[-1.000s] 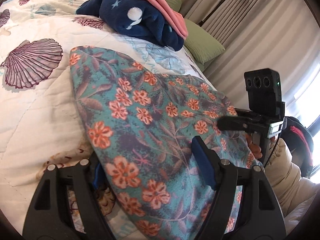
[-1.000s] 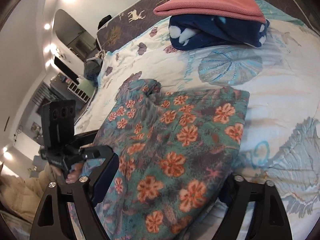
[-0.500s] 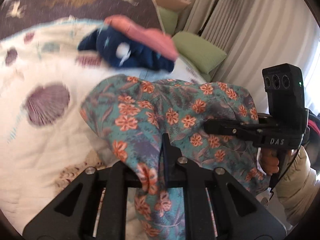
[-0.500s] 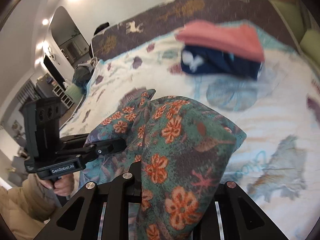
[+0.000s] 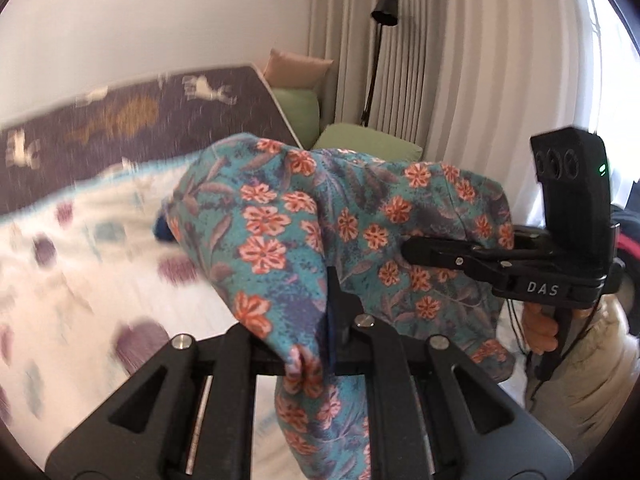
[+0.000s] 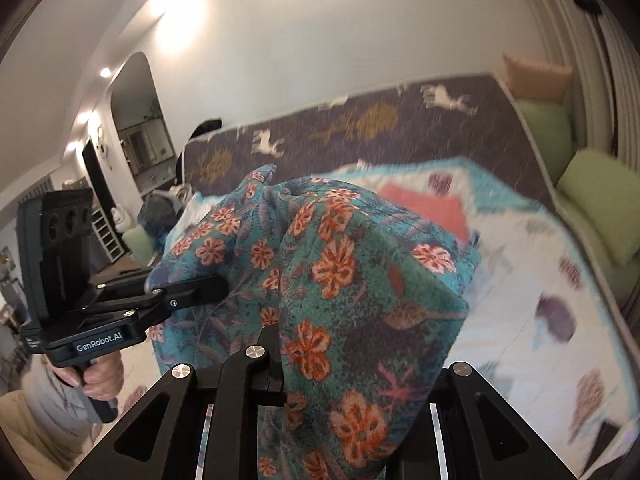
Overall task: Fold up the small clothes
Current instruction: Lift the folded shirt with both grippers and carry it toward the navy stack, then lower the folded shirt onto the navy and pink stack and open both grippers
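Observation:
A teal garment with orange flowers (image 5: 280,220) hangs bunched in the air above the bed, held at two places. In the left wrist view my left gripper (image 5: 329,296) is shut on a fold of it, and cloth spills down between the arms. My right gripper (image 5: 416,248) comes in from the right, pinching the garment's other side. In the right wrist view my right gripper (image 6: 288,344) is shut on the garment (image 6: 352,264), which drapes over and hides its right finger. My left gripper (image 6: 212,286) clamps the cloth from the left.
Below lies the white shell-print quilt (image 5: 80,280), blurred. A folded pink and navy pile (image 6: 432,208) sits behind the garment. Green pillows (image 5: 368,144), a black floor lamp (image 5: 384,12) and curtains stand at the right. A hand (image 6: 100,376) grips each handle.
Both grippers went from open around the flat garment's edge to shut on it, then rose, lifting the garment off the quilt into a bunched drape.

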`<action>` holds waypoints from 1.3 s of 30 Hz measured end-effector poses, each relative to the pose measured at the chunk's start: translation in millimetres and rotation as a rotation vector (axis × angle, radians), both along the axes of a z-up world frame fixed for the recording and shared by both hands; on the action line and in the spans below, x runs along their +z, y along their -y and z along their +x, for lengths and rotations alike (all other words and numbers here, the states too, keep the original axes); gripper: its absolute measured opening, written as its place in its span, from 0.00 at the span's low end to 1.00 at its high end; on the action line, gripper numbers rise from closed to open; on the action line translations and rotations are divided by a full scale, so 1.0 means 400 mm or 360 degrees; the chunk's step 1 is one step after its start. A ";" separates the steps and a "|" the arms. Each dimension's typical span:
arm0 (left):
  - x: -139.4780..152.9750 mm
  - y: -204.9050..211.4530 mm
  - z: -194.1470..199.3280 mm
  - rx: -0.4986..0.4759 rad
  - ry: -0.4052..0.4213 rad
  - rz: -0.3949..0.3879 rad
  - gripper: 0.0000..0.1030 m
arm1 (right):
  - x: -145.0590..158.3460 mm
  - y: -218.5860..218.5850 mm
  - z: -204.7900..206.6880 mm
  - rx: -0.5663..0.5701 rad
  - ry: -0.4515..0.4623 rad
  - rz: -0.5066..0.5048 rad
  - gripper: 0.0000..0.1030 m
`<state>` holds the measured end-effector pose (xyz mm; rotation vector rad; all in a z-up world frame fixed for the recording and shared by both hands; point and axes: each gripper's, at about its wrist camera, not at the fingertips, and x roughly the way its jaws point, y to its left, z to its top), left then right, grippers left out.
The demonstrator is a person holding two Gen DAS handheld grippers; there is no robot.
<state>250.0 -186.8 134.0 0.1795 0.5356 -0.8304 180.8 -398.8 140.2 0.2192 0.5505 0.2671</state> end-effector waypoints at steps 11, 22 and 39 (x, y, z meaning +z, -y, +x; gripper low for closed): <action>0.232 0.149 0.147 0.0040 0.0304 0.0102 0.13 | 0.261 0.116 0.142 -0.0199 0.0212 -0.0061 0.20; 0.200 0.233 0.445 0.0108 0.0368 0.0159 0.14 | 0.254 0.142 0.474 -0.0331 0.0187 -0.0137 0.20; -0.383 0.273 0.881 0.0465 0.0011 0.0247 0.34 | -0.336 0.162 0.985 -0.0544 -0.0451 -0.0317 0.53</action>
